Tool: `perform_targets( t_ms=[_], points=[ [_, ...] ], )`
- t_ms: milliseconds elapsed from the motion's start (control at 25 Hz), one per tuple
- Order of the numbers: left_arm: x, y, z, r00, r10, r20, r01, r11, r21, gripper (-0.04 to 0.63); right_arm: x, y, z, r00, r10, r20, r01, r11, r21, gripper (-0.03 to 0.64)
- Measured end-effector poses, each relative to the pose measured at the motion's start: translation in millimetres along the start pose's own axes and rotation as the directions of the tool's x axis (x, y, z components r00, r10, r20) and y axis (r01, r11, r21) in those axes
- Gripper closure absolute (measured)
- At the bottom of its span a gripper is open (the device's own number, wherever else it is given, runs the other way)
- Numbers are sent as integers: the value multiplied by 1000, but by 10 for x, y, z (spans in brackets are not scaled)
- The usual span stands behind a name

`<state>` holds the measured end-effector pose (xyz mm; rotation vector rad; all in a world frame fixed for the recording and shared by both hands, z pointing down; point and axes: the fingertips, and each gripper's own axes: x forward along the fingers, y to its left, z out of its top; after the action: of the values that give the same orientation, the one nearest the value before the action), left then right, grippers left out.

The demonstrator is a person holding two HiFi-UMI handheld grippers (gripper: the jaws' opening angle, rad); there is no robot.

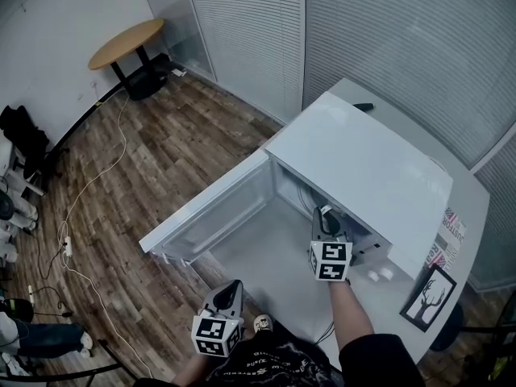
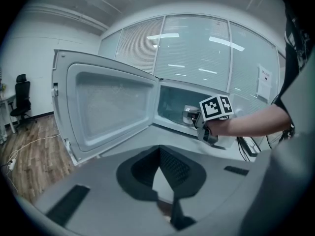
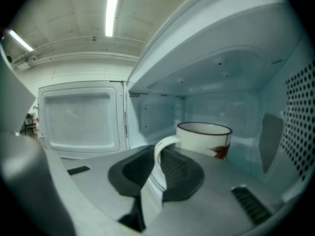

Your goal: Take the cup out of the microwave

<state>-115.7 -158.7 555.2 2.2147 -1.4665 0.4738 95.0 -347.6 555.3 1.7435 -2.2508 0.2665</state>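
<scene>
The white microwave (image 1: 363,164) stands on a pale table with its door (image 1: 205,216) swung wide open to the left. Inside it, a white cup (image 3: 209,139) with a dark rim and a red motif rests on the cavity floor. My right gripper (image 3: 156,156) reaches into the cavity and is shut on the cup's handle (image 3: 162,146), which sits between the black pads. In the head view the right gripper (image 1: 325,220) is at the cavity mouth. My left gripper (image 1: 230,295) hangs back near my body, shut and empty, its jaws (image 2: 158,154) pointing at the open door.
A framed picture (image 1: 429,297) and two small white bits (image 1: 379,275) lie on the table (image 1: 476,208) right of the microwave. On the wooden floor are cables (image 1: 89,208), a round wooden table (image 1: 125,43) far back, and a black chair (image 2: 20,100).
</scene>
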Motion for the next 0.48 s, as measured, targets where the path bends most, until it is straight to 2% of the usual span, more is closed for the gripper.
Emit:
perform_targets(
  t_ms=[480],
  points=[
    [-1,-67,-18,1000,-19,8,19,1000,-10,589,-224,166,-23,998,68,5,-68,997,-47,578]
  ],
)
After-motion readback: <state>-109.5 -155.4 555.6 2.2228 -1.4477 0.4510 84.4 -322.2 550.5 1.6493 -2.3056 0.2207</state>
